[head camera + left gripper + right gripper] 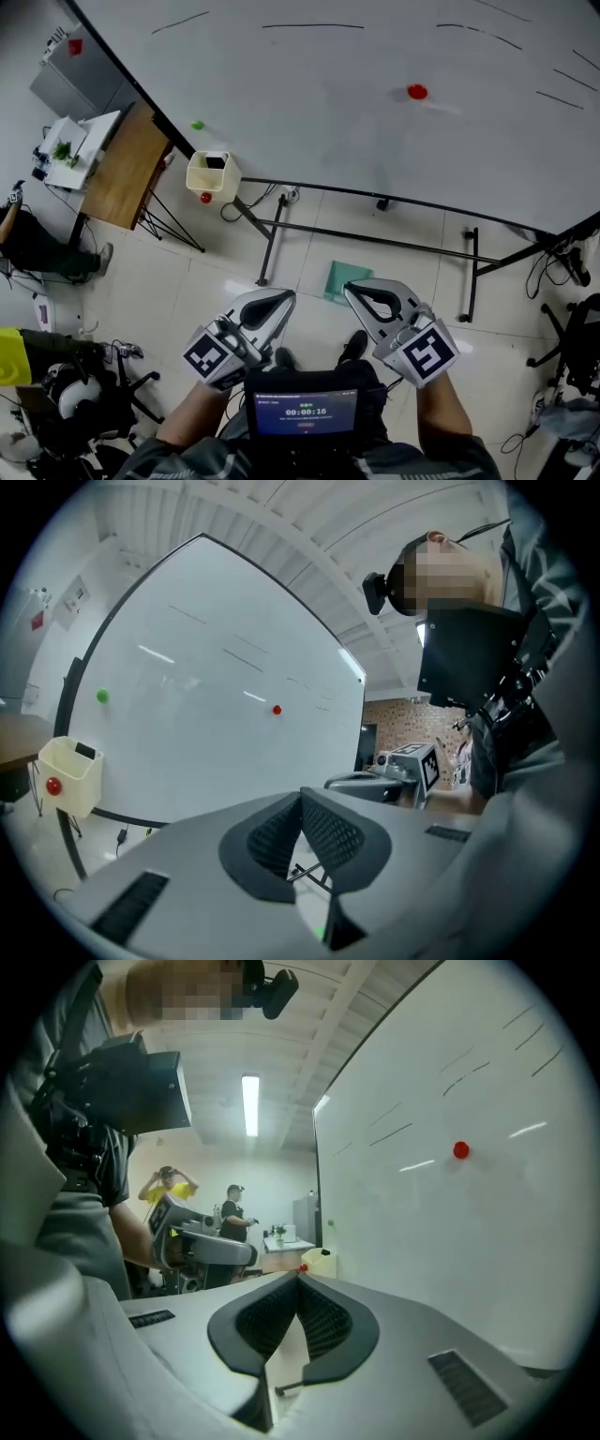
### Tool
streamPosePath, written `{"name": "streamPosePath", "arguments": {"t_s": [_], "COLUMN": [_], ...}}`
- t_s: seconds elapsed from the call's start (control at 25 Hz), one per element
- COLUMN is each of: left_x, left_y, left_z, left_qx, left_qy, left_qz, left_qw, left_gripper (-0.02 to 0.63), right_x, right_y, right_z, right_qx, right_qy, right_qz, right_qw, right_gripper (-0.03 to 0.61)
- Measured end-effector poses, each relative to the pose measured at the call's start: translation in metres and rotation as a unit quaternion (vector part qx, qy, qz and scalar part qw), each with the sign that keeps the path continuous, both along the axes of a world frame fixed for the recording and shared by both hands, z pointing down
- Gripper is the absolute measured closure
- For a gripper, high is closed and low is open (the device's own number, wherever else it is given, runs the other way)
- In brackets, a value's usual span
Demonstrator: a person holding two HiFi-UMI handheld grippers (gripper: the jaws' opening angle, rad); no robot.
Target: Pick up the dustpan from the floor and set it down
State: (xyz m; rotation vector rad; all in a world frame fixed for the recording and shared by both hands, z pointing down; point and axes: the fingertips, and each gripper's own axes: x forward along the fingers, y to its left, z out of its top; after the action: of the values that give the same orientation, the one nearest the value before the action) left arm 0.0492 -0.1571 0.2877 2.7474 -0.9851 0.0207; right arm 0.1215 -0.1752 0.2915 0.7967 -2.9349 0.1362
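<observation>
A green dustpan lies on the tiled floor below the whiteboard stand, its right part hidden behind my right gripper. Both grippers are held up above the floor, apart from the dustpan. In the head view my left gripper is at lower middle-left and my right gripper at lower middle-right. The left gripper view shows my left gripper with its black pads meeting at the tip and nothing between them. My right gripper looks the same in its own view: shut and empty.
A big whiteboard on a black wheeled stand fills the far side, with a cream bin hung at its left end. A wooden table and a seated person are at the left. Chairs stand at both lower corners.
</observation>
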Motion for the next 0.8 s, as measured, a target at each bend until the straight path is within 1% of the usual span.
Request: {"name": "streamPosePath", "arguments": {"t_s": [0.08, 0.16, 0.24, 0.32, 0.44, 0.56, 0.68, 0.8], "left_x": [-0.019, -0.045, -0.073, -0.105, -0.160, -0.209, -0.235, -0.244], "left_y": [0.027, 0.052, 0.083, 0.121, 0.172, 0.216, 0.251, 0.273], "left_z": [-0.007, -0.012, -0.014, -0.015, -0.019, -0.025, -0.031, -0.043], "left_qx": [0.011, 0.027, 0.035, 0.040, 0.049, 0.050, 0.050, 0.054], "left_qy": [-0.003, 0.002, 0.014, 0.015, 0.005, 0.018, 0.028, 0.040], "left_qz": [0.002, 0.003, 0.010, 0.023, 0.040, 0.046, 0.066, 0.083], "left_qw": [0.9999, 0.9996, 0.9993, 0.9989, 0.9980, 0.9975, 0.9962, 0.9943], "left_gripper": [0.583, 0.581, 0.583, 0.582, 0.582, 0.583, 0.582, 0.583], "right_x": [-0.013, -0.032, -0.056, -0.082, -0.122, -0.160, -0.182, -0.191], "right_y": [0.022, 0.045, 0.072, 0.103, 0.149, 0.197, 0.237, 0.267], "right_z": [-0.009, -0.018, -0.023, -0.028, -0.035, -0.040, -0.048, -0.061], "right_qx": [0.001, 0.012, 0.026, 0.033, 0.028, 0.018, 0.011, 0.009], "right_qy": [-0.004, -0.002, 0.009, 0.011, -0.009, -0.016, -0.018, -0.021], "right_qz": [0.008, 0.021, 0.039, 0.064, 0.109, 0.139, 0.169, 0.192], "right_qw": [1.000, 1.000, 0.999, 0.997, 0.994, 0.990, 0.985, 0.981], "right_gripper": [0.561, 0.561, 0.561, 0.561, 0.561, 0.561, 0.563, 0.563]}}
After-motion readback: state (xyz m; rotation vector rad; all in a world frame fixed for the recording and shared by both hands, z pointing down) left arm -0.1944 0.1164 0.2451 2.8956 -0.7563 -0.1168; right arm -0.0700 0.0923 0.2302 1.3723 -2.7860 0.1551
